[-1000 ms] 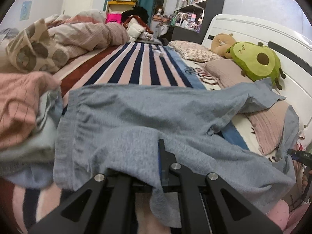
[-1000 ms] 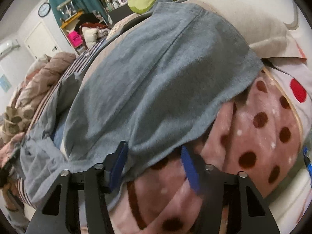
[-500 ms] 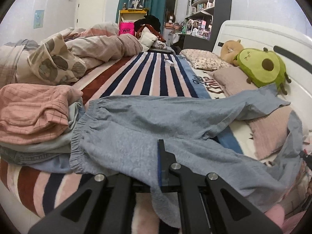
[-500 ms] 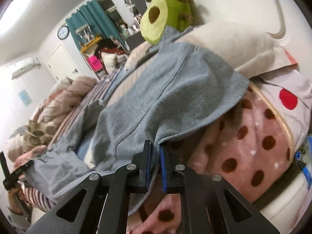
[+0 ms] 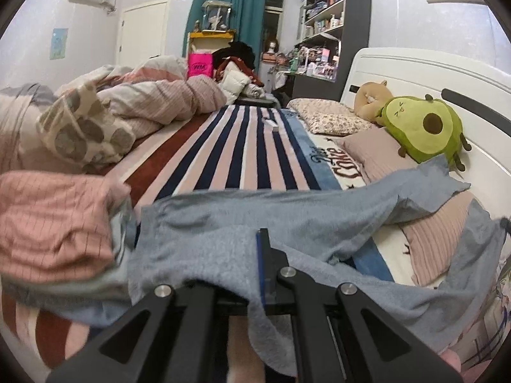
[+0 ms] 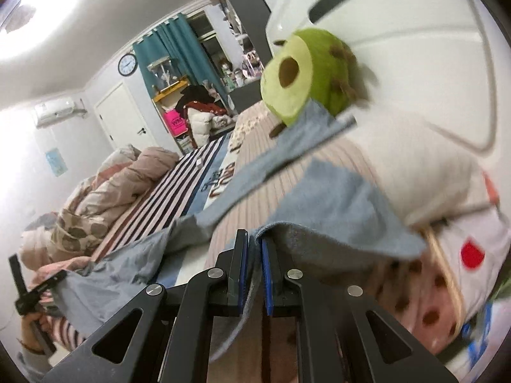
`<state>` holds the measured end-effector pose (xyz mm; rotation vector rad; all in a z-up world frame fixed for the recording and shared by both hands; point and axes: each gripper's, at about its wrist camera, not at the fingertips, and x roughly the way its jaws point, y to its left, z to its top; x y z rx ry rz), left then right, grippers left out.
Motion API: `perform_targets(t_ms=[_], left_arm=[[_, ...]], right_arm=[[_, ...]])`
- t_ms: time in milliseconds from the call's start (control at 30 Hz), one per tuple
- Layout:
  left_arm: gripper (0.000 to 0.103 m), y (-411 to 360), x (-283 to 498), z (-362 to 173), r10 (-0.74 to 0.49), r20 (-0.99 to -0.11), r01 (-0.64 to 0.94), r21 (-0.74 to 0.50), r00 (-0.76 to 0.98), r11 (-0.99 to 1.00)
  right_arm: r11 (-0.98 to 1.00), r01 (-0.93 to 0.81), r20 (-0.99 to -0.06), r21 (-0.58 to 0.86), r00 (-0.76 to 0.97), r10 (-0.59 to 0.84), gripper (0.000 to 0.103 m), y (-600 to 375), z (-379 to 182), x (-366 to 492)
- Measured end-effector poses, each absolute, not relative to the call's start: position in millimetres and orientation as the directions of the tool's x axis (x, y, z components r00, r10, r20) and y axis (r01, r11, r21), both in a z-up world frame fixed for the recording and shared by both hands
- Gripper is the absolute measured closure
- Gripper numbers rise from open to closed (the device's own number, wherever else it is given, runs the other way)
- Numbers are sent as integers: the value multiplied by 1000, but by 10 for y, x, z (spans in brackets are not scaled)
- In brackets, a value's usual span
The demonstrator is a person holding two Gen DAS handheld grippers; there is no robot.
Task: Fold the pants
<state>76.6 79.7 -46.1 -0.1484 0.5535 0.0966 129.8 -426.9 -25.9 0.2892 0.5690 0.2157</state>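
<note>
Since a moment ago my right gripper [image 6: 254,255] is lifting its pinched leg hem of the pants [image 5: 223,223] off the pillow [image 6: 319,166]. Its jaws are clamping cloth; my left gripper [image 5: 252,265] is shut on the waist, one finger hidden underneath. The pants are spanning the bed [image 5: 242,146]. The far leg, snagging by the avocado plush [image 5: 424,131], may be dragging askew.

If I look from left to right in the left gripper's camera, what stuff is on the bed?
Pink checked cloth pile → left gripper pinching the grey pants → pink striped pillow; farther back, spotted duvet → striped blanket → avocado plush.
</note>
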Motion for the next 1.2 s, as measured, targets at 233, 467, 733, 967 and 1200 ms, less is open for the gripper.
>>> perform_targets(t_ms=[233,467,733,967,1200], left_arm=[[102,1100,1427,-395,12,-514,-87,-122,858,989],[102,1307,2124,-537,14,-541,-92,-118,841,989],[102,1338,2223,-811,-5,-554,-89,-142,833,986],[102,1277,2093,-744,-12,-535,-65,-125,845,990],[102,1229,1846,-778,-14,-556,-56,-108,831,993]], right_arm=[[984,-77,-521,159,840,150,100,-3887,53,2019],[996,-89,-557,32,825,92,102,-3537,139,2845],[956,-203,-675,212,677,294,90,-3373,-334,2525],[924,-242,-656,294,652,380,72,-3409,-201,1658],[921,-132,-784,368,488,383,66,-3599,-801,1129]])
